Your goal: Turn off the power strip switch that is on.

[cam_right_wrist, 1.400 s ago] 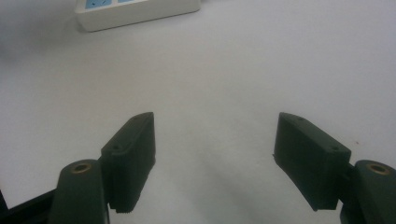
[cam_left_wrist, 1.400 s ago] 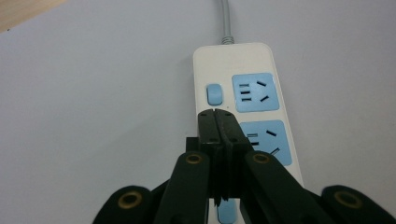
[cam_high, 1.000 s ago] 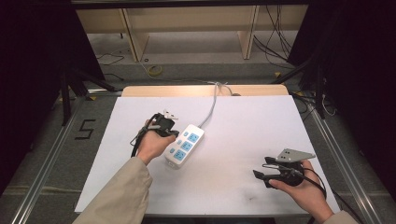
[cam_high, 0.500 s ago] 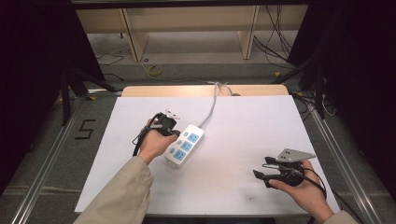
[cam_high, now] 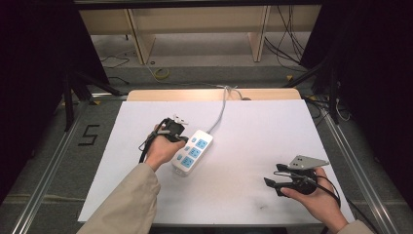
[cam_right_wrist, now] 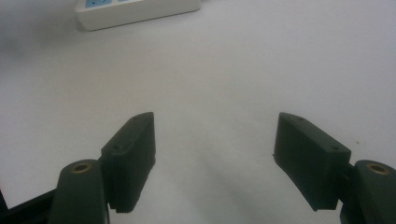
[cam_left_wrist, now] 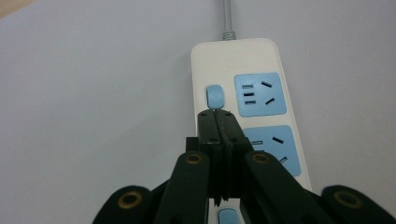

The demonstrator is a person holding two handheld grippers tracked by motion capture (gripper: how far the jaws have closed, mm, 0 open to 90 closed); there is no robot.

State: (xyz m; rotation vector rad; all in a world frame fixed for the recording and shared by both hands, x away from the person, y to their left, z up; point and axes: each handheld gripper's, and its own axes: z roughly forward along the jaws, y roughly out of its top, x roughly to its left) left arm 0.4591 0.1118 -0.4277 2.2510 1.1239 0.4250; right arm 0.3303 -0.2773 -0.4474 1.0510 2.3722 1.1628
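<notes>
A white power strip with blue sockets lies at the middle left of the white table, its grey cord running off the far edge. My left gripper is over the strip's left side. In the left gripper view its jaws are shut with nothing between them, and the gripper has its tips at a small blue switch beside a blue socket. My right gripper rests near the front right of the table. In its own view the right gripper is open over bare table, with the strip's end far ahead.
Wooden shelving stands on the floor beyond the table, with loose cables around it. Metal rails run along both sides of the table. A "5" mark is on the floor at the left.
</notes>
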